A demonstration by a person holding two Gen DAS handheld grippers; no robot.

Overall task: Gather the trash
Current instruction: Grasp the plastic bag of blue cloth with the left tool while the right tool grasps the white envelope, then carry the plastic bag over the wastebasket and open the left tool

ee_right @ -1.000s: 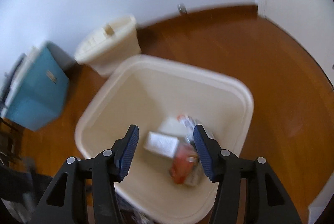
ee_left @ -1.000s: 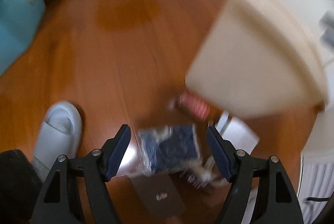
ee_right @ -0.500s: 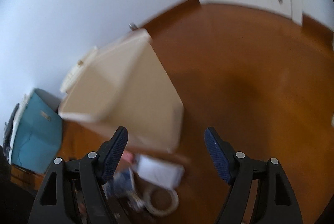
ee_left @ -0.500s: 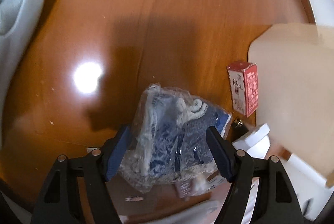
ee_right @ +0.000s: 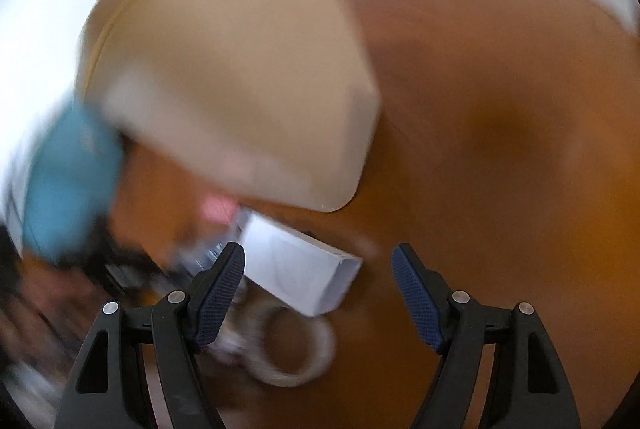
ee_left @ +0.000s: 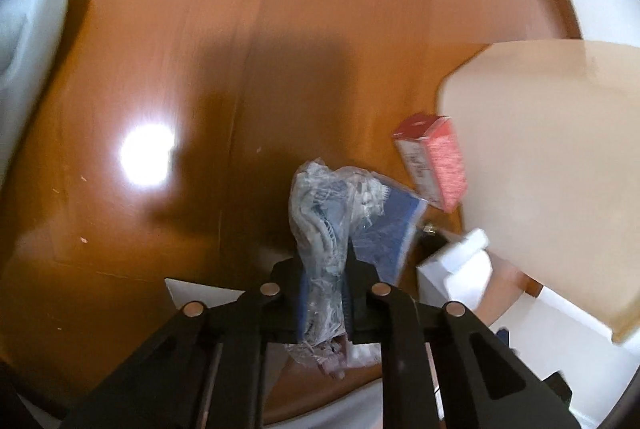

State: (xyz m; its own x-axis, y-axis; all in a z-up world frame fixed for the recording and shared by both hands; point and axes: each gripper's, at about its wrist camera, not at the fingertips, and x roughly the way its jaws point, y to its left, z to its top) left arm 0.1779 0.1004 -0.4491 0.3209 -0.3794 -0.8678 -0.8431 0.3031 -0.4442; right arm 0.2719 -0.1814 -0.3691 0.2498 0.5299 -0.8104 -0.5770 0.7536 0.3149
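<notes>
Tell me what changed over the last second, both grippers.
The left gripper went from open around the clear plastic bag to shut on it. The right gripper, which hung over the upright beige bin, swung down toward the white box and tape roll on the floor; the bin now appears tipped. The red box stays beside the bin; the right gripper stays open.

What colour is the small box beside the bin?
Red, with a white side panel: the small box, clearest in the left wrist view.

No legible text or labels.
</notes>
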